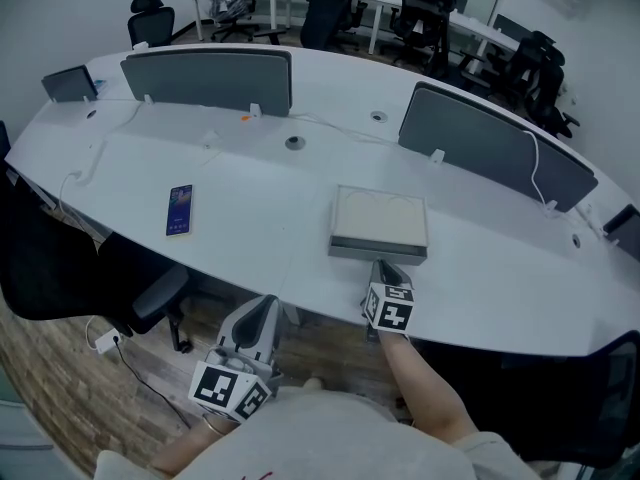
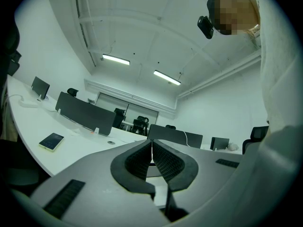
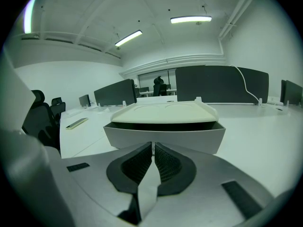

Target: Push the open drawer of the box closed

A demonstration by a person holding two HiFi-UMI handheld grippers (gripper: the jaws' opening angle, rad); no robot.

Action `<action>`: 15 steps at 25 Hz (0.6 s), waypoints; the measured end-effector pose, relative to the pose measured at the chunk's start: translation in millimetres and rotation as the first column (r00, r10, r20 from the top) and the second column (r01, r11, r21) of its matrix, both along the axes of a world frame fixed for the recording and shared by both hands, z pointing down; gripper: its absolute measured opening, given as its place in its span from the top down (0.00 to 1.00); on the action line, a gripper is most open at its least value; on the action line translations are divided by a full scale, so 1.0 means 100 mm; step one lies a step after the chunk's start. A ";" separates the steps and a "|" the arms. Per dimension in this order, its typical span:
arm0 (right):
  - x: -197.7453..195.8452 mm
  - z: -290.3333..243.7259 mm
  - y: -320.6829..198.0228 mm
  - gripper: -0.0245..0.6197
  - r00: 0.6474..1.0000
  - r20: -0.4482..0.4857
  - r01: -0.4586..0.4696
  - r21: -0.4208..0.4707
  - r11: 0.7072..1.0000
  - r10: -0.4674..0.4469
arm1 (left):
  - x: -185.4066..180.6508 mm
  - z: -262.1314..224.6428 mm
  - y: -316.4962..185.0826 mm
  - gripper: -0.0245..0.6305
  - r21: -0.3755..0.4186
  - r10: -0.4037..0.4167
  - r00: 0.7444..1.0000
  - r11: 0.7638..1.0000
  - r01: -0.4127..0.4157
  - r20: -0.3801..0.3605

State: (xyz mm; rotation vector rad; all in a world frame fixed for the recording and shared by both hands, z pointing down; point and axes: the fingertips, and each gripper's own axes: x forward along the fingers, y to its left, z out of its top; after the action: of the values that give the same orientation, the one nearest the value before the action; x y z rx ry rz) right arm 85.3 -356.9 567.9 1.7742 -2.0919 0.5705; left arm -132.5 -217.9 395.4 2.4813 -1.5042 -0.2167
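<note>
A flat cream-topped box (image 1: 380, 220) lies on the white table (image 1: 250, 228), its grey drawer (image 1: 378, 252) pulled out a little toward me. In the right gripper view the drawer front (image 3: 163, 138) fills the middle, a dark gap showing under the lid (image 3: 163, 113). My right gripper (image 1: 382, 266) is shut and empty, its tips right at the drawer front (image 3: 153, 145). My left gripper (image 1: 262, 318) hangs below the table's near edge, shut with nothing in it (image 2: 152, 157).
A phone (image 1: 179, 210) lies at the table's left. Grey divider screens (image 1: 208, 76) (image 1: 490, 143) stand along the far side, with white cables and round grommets (image 1: 293, 142) near them. Office chairs (image 1: 150, 15) stand beyond and under the near edge.
</note>
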 end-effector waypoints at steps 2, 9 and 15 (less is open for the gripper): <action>0.00 0.00 -0.01 0.91 1.000 0.003 -0.004 0.000 1.000 0.004 | -0.02 0.01 0.01 0.93 0.000 -0.003 1.000 1.000 0.003 0.001; -0.01 -0.01 -0.08 0.91 1.000 -0.001 -0.011 0.009 1.000 0.011 | -0.09 0.04 0.02 0.93 -0.002 -0.010 1.000 1.000 0.010 0.003; 0.01 -0.02 -0.13 0.91 1.000 0.002 -0.018 0.009 1.000 0.018 | -0.12 0.05 0.03 0.93 -0.008 -0.016 1.000 1.000 0.016 0.005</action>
State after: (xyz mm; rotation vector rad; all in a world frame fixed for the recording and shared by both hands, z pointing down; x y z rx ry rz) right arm 86.5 -369.5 565.8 1.7995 -2.0848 0.5688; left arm -144.5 -214.4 400.1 2.4661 -1.5238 -0.2075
